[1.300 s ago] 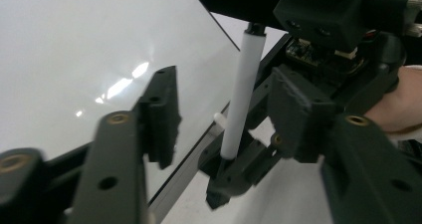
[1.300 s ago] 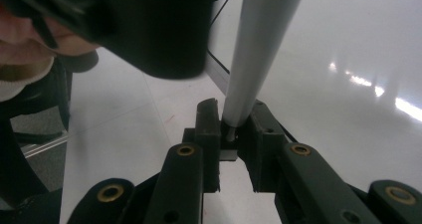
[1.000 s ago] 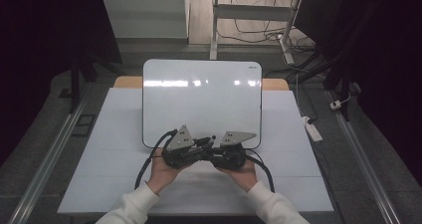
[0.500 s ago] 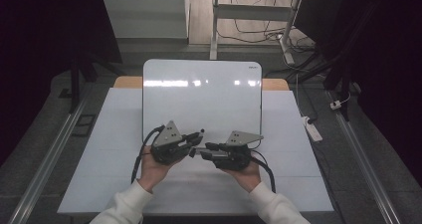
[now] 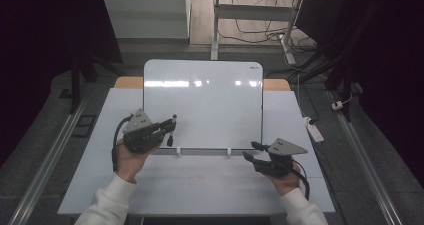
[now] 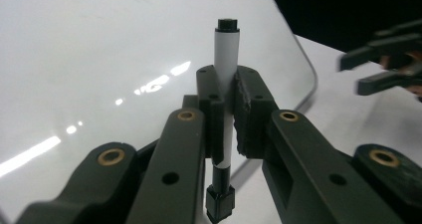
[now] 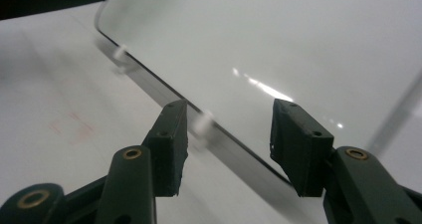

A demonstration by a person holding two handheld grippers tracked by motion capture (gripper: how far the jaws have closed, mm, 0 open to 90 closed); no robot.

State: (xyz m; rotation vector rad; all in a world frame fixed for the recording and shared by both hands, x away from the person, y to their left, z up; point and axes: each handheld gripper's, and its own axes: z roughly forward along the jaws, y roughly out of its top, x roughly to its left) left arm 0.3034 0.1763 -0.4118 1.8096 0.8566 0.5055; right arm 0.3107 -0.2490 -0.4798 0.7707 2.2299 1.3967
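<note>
White marker (image 6: pixel 226 84) we are clamping in the left gripper (image 5: pixel 167 127); right gripper (image 5: pixel 252 152) gaping empty; uncapping or writing on the whiteboard (image 5: pixel 202 102) likely follows.

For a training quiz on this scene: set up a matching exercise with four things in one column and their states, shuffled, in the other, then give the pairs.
1. marker
2. whiteboard
3. left hand-held gripper
4. right hand-held gripper

a. open, holding nothing
b. clamped between two jaws
c. propped at a tilt on the table
d. shut on a thin white thing

Pairs: 1-b, 2-c, 3-d, 4-a
</note>
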